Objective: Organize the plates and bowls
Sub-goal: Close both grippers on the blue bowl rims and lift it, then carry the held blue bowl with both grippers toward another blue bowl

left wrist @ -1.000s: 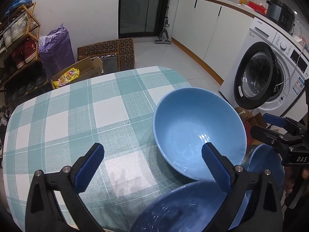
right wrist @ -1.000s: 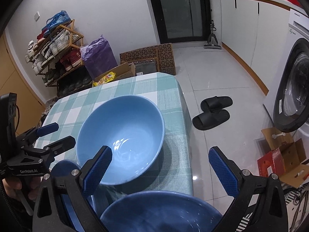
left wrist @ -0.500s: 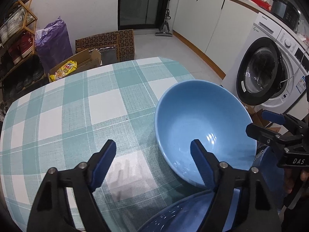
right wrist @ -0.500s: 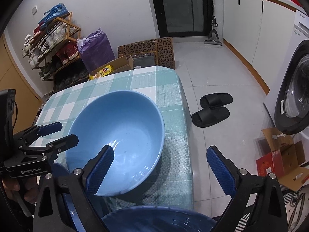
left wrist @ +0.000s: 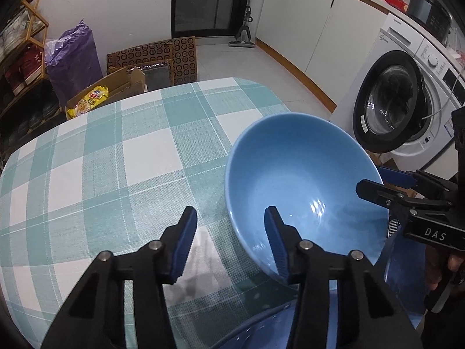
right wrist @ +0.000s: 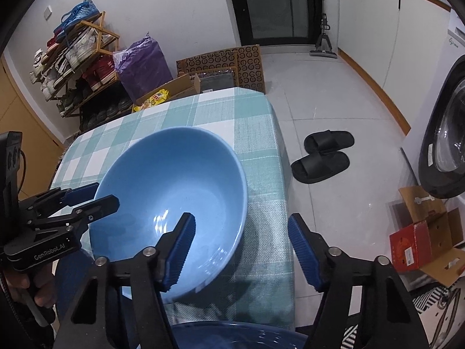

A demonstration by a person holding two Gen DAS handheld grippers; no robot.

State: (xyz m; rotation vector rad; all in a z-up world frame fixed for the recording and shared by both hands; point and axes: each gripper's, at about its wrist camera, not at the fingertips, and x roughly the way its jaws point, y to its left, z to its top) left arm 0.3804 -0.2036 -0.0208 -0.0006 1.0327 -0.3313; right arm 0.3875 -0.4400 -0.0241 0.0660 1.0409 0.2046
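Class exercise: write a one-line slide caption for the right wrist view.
Open right gripper straddles the rim of a light blue bowl on a checked table; left gripper waits alongside.

Bowl point(left wrist: 302, 180) sits on table point(left wrist: 116, 157), near its right edge. L gripper point(left wrist: 229, 232) straddles bowl's near-left rim; R gripper point(right wrist: 241, 247) straddles its near-right rim. 2nd bowl point(right wrist: 232, 336) nearer, below both. Slippers point(right wrist: 322, 155) on floor right of table. Washer point(left wrist: 407, 101) far right. Shoe rack point(right wrist: 75, 58) far left, boxes point(right wrist: 162, 93) behind table.
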